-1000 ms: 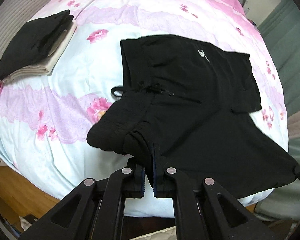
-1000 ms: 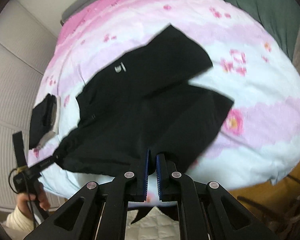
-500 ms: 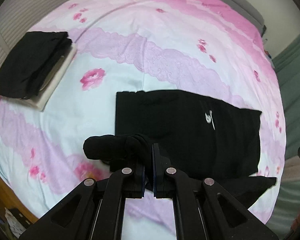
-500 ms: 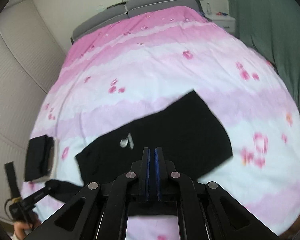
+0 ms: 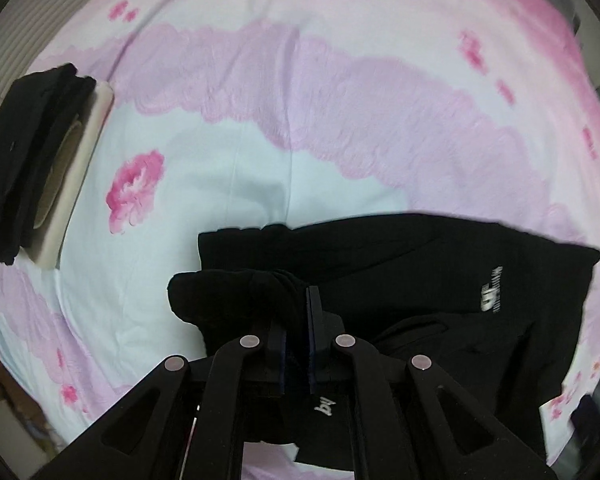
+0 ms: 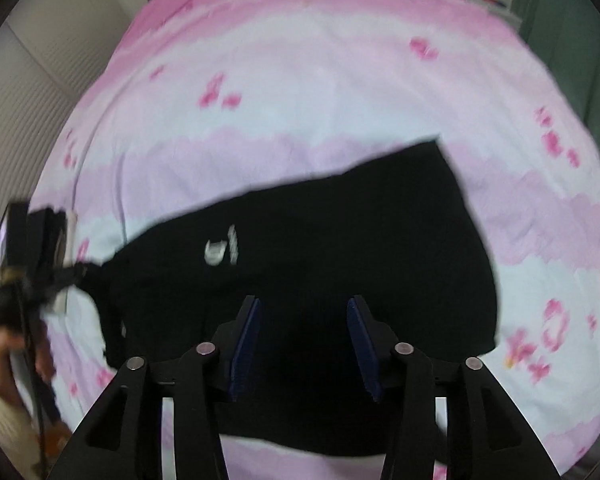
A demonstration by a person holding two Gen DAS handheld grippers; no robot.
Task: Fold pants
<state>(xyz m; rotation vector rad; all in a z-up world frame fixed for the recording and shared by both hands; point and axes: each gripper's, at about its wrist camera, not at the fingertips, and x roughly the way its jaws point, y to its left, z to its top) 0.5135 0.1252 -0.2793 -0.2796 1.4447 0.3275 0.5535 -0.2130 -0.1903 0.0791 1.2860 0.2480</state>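
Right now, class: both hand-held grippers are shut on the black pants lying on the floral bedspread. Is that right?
Not quite. The left hand-held gripper is shut on the pants, but the right wrist view shows the right hand-held gripper open, its fingers spread above the cloth. The pants do lie on the floral bedspread.

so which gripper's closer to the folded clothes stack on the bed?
Left. The left gripper is shut on the pants, nearer the stack; the right gripper hangs open farther away.

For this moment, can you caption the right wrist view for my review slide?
Right gripper open above black pants spread on a pink flowered bedspread, left gripper pinching their far edge.
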